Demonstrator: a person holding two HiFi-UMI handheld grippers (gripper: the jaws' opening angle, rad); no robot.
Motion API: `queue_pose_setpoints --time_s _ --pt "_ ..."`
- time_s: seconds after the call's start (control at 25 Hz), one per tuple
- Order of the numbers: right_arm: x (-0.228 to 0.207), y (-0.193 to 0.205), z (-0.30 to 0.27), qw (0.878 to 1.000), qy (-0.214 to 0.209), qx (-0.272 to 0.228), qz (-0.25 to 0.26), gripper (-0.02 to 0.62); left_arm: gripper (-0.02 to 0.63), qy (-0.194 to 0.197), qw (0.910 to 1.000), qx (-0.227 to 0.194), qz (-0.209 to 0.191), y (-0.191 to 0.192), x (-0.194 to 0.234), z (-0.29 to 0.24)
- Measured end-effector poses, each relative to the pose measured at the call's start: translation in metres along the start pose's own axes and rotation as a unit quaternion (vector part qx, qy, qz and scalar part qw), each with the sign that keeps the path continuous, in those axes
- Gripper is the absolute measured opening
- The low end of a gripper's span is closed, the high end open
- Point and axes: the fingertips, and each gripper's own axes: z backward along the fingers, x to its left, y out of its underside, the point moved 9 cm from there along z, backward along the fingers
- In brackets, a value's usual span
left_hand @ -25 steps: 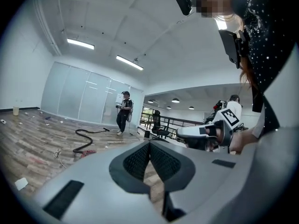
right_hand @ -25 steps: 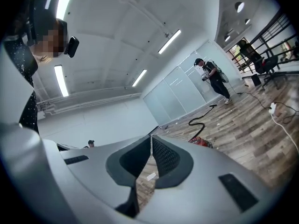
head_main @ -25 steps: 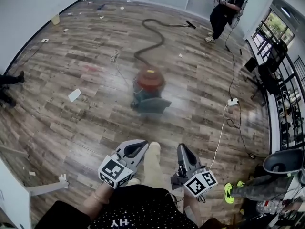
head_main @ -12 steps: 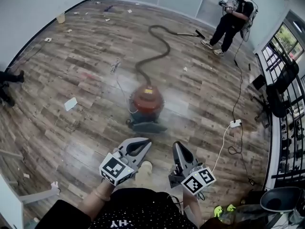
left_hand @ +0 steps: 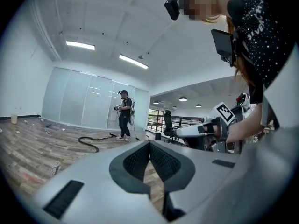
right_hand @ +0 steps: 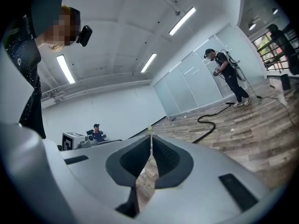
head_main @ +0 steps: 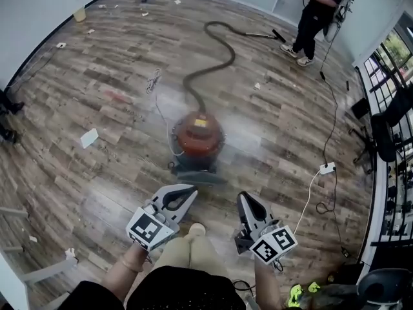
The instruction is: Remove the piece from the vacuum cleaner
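- Red, round vacuum cleaner (head_main: 199, 137) sits on the wooden floor (head_main: 97, 186) at 12 o'clock from the wearer, well apart from both grippers. Nothing has hold of it, so the piece looks not yet removed.
- Dark hose (head_main: 216, 50) leaves the top of the body and snakes away toward 12 o'clock, ending near a second person (head_main: 316, 15) who stands at about 1 o'clock. The hose seems the likeliest piece to come off, though I cannot tell for sure.
- Grey left gripper (head_main: 191, 190) is held low at about 11 o'clock, its jaws pressed together with nothing between them. It points at the vacuum cleaner, and is probably carried closed because this is an approach, not a grasp.
- Grey right gripper (head_main: 244, 199) sits at about 1 o'clock, likewise closed and empty, and aims the same way.
- White power strip (head_main: 327, 168) lies at 3 o'clock of the vacuum cleaner, which could be a snag risk while closing in.
- Wood between the grippers and the machine has to be crossed first; after that, one gripper would need to open at the hose joint.
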Motion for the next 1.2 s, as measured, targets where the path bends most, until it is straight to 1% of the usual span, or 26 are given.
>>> queue_pose_setpoints --time_s 0.16,0.24,0.32,0.4,0.52,0.64,0.72,0.8,0.92,0.96,1.04,1.12,1.2 --pt "-0.049 0.058 -0.011 1.000 0.025 -0.003 0.016 0.011 0.009 0.003 0.9998 0.008 -0.015 0.070 0.026 -0.014" --pt "-0.076 0.091 -0.013 0.999 0.041 -0.010 0.020 0.011 0.009 0.000 1.0000 0.001 -0.004 0.109 0.037 -0.020" --pt "-0.101 0.124 -0.018 0.998 0.050 -0.019 0.029 0.011 0.009 -0.013 0.9999 0.000 0.006 0.152 0.053 -0.024" --pt "-0.126 0.158 -0.025 0.997 0.053 -0.024 0.053 0.011 0.009 -0.028 0.9996 0.003 -0.001 0.194 0.070 -0.031" --pt "-0.166 0.207 -0.036 0.993 0.058 -0.032 0.095 0.011 0.009 -0.031 0.9991 -0.028 -0.012 0.258 0.087 -0.043" --pt "-0.203 0.251 -0.045 0.992 0.046 -0.054 0.101 0.011 0.009 -0.033 0.9974 -0.063 -0.013 0.315 0.104 -0.053" --pt "-0.225 0.277 -0.049 0.992 0.046 -0.068 0.099 0.011 0.009 -0.044 0.9957 -0.081 -0.013 0.348 0.114 -0.058" --pt "-0.241 0.298 -0.052 0.992 0.045 -0.066 0.101 0.016 0.009 -0.060 0.9938 -0.091 -0.018 0.372 0.119 -0.059" --pt "-0.251 0.325 -0.058 0.993 0.030 -0.036 0.105 0.144 0.012 -0.081 0.9919 -0.096 -0.018 0.395 0.128 -0.052" --pt "-0.253 0.332 -0.060 0.993 0.028 -0.025 0.109 0.181 0.038 -0.089 0.9913 -0.096 -0.015 0.400 0.130 -0.050" --pt "-0.258 0.342 -0.063 0.992 0.038 -0.011 0.118 0.231 0.155 -0.107 0.9906 -0.083 -0.016 0.410 0.138 -0.045" --pt "-0.264 0.349 -0.064 0.991 0.056 -0.001 0.122 0.242 0.188 -0.116 0.9910 -0.064 -0.022 0.419 0.148 -0.046" --pt "-0.275 0.352 -0.067 0.990 0.072 0.013 0.122 0.244 0.193 -0.115 0.9920 -0.046 -0.025 0.427 0.155 -0.052"
